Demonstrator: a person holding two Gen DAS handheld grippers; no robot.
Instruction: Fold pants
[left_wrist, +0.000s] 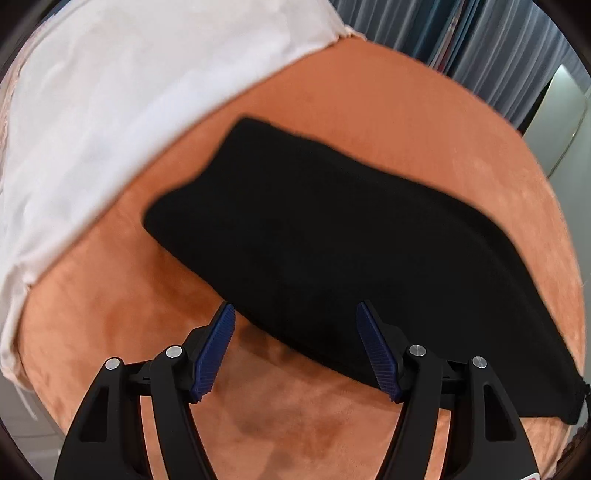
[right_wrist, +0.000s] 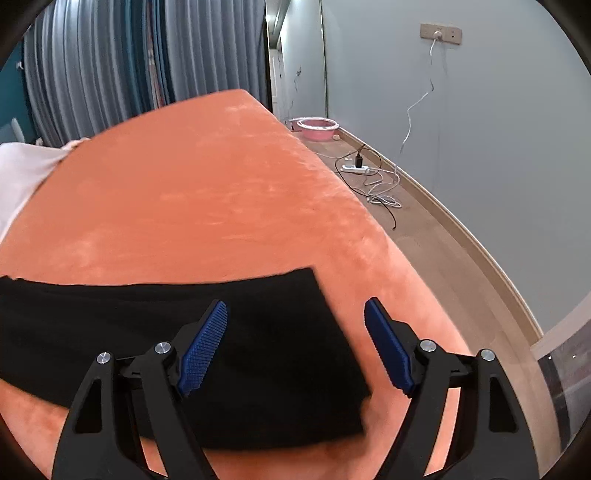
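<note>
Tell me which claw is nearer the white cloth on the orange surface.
Left. The left claw hangs open over the black pants, white cloth close by. The right claw sees it far off at the frame edge.

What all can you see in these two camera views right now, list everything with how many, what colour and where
pants: one, black, folded into a flat bundle on the orange cover
cover: one, orange plush, spread over the bed-like surface
sheet: one, white, lying across the far left of the cover
curtains: grey-blue, hanging behind the surface
basin: one, pink, on the floor by the wall
power strip: one, white, on the floor among tangled cables
wall socket: one, beige, high on the wall with a white cable plugged in
left gripper: one, black with blue pads, open above the pants' near edge
right gripper: one, black with blue pads, open over the pants' right end
</note>
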